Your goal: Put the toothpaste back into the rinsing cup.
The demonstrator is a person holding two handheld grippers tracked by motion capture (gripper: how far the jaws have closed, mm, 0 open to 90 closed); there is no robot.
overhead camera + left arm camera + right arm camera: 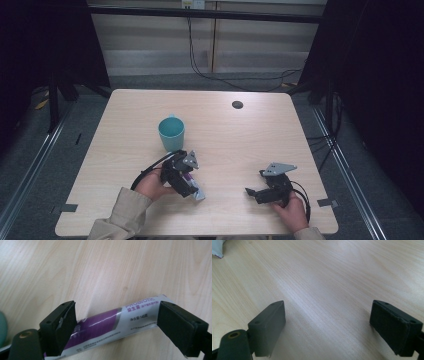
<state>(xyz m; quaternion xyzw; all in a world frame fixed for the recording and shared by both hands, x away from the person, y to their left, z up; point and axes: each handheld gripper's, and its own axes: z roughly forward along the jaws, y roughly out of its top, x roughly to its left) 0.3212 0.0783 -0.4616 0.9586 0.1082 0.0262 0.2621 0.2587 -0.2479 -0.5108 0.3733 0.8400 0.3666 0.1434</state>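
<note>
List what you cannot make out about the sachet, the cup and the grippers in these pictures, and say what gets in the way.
- Sachet: its lower end is cut off by the bottom edge and the jaw in the left gripper view; the small print is too blurred to read.
- Sachet in the high view: mostly hidden under the left gripper.
- Cup: contents hidden by its wall in the high view.
- Right gripper: too small in the high view to judge its gap.

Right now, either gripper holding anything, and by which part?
Nothing held. Left gripper is open around the purple-and-white sachet lying on the table; right gripper is open.
</note>
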